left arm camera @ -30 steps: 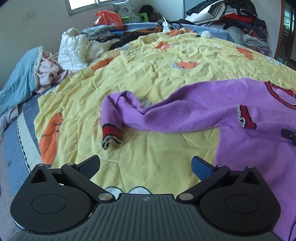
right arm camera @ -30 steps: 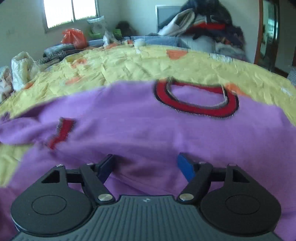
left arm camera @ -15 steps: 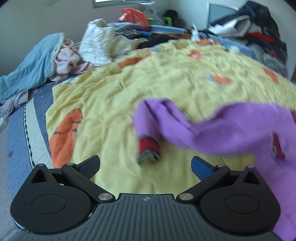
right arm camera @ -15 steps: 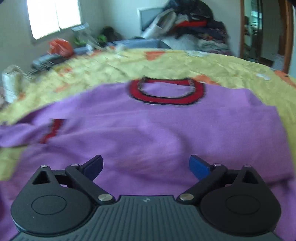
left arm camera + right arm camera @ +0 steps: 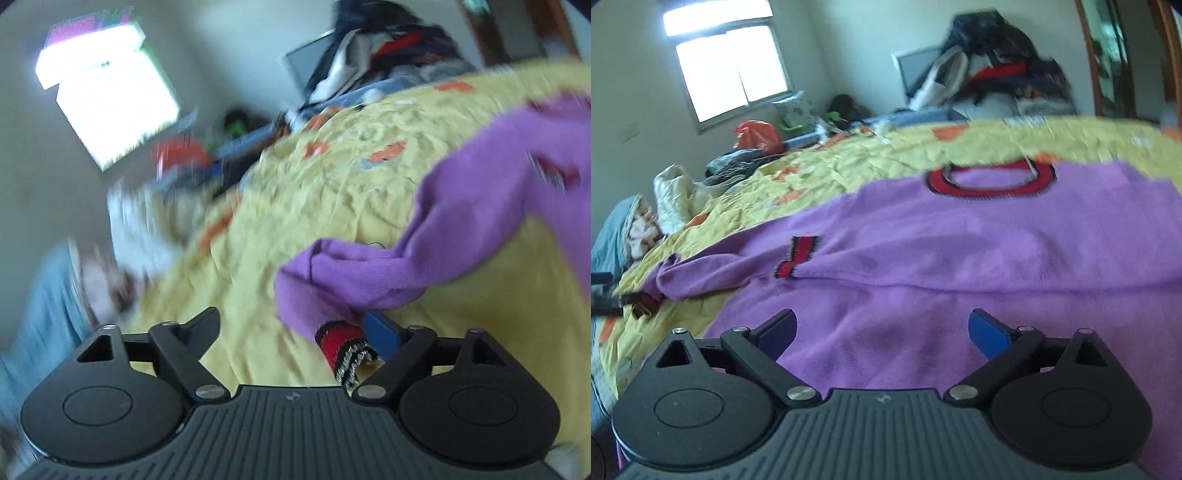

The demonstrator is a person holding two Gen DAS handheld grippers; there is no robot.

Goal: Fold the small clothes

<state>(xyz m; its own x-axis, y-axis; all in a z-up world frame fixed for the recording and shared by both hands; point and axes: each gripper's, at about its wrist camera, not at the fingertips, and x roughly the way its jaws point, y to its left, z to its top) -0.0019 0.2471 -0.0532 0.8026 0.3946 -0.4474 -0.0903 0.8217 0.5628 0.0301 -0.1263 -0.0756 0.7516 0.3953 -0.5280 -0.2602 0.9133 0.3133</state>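
Left wrist view: left hand-held gripper (image 5: pixel 291 334), jaws just closing, apparently not yet clamping the sweater (image 5: pixel 480 221) cuff (image 5: pixel 343 341); right hand-held gripper (image 5: pixel 882 330) open; folding barely begun.

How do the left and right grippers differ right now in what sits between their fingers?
The left gripper has the purple sweater's red cuff between its fingers, lying against one finger; the right gripper has only the flat sweater body below it. The left gripper's jaws have just been closing, not yet pinching the cuff; the right gripper's stand wide. Both are open over the yellow quilt.
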